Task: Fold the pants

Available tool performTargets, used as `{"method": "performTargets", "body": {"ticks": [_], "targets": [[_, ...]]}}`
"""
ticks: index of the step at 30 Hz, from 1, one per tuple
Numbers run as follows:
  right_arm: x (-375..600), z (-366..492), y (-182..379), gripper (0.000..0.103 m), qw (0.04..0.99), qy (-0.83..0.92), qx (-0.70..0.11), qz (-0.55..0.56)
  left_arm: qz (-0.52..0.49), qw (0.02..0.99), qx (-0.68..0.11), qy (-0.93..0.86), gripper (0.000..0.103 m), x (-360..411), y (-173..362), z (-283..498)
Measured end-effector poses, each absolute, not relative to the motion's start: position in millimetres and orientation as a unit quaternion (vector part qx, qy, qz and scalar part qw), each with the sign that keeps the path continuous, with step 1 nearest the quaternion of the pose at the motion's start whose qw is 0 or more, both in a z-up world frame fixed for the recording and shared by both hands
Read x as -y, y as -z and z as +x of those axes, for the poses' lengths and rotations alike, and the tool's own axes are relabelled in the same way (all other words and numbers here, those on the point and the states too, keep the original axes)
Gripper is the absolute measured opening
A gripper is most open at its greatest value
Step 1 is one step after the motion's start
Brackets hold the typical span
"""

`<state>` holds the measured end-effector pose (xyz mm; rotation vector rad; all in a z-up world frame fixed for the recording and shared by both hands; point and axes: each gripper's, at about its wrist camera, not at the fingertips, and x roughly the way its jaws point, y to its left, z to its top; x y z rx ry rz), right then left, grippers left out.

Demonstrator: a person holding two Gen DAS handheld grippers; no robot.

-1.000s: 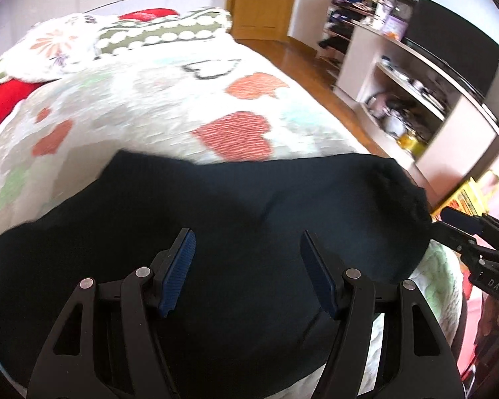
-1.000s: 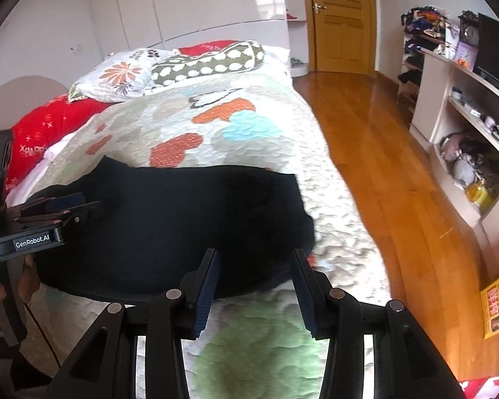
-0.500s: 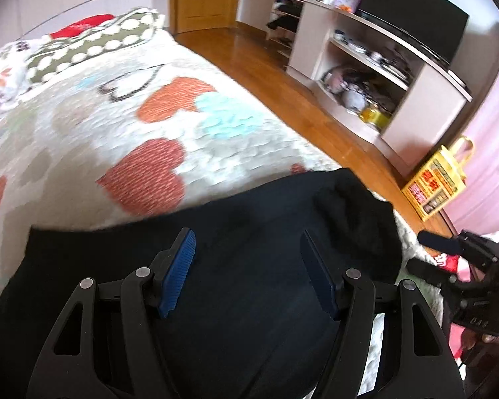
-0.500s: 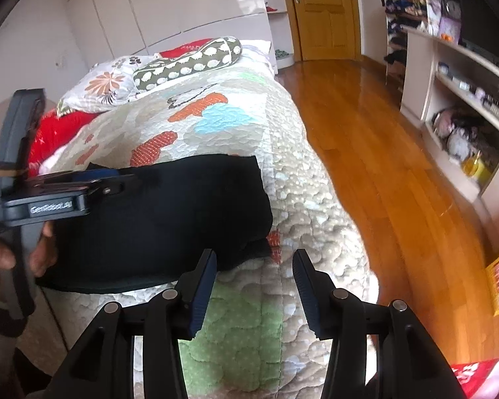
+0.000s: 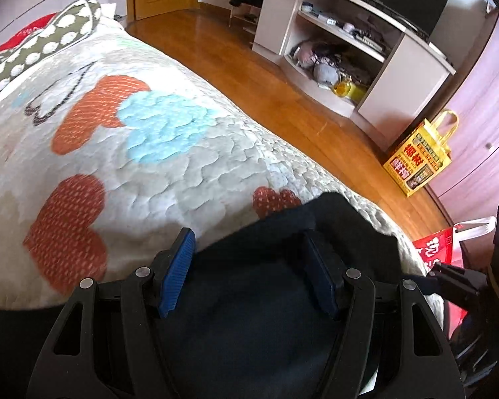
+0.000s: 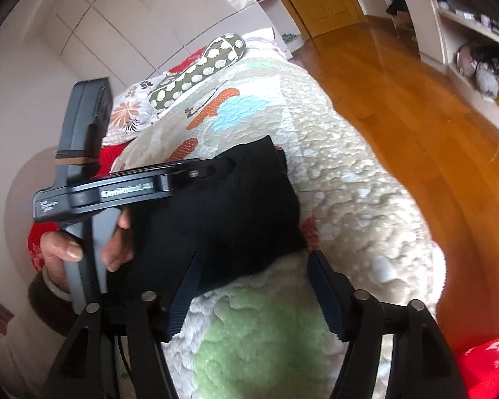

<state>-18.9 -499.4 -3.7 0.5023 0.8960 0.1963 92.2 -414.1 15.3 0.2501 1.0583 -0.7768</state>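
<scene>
Dark folded pants [image 5: 266, 316] lie on the heart-patterned quilt [image 5: 183, 166] near the bed's foot. My left gripper [image 5: 246, 259] hovers open over the pants' right end, with cloth below its blue pads and nothing gripped. In the right wrist view the pants [image 6: 223, 219] end just beyond my right gripper [image 6: 254, 272]. Its jaws are opening, with the pants' lower edge and green quilt [image 6: 259, 332] between them, and the pads press nothing. The left gripper [image 6: 228, 166] shows there side-on above the pants, held by a person's hand [image 6: 66, 249].
The bed's edge drops to a wooden floor [image 5: 282, 83] on the right. A shelf unit [image 5: 349, 50] with a TV stands across the floor. A yellow bag [image 5: 419, 159] and a red bag [image 5: 439, 249] stand by the bed's foot. A spotted pillow [image 5: 43, 43] lies at the head.
The left gripper has swept right along the pants to their right end and tilted. The right gripper's jaws have widened, and it has rolled and sunk toward the pants' edge.
</scene>
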Motion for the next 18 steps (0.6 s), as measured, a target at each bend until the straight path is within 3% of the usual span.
{"method": "performTargets", "body": {"ticks": [6, 13, 18], "targets": [[502, -4, 17, 0.067, 0.865, -0.092, -0.407, 0.279, 0.124, 0.787, -0.482, 0.365, 0.074, 427, -9, 94], [500, 1, 17, 0.029, 0.874, -0.094, -0.385, 0.280, 0.091, 0.796, -0.480, 0.357, 0.074, 415, -13, 97], [486, -1, -14, 0.025, 0.890, -0.119, -0.357, 0.257, 0.027, 0.822, -0.472, 0.319, 0.074, 360, -39, 93]]}}
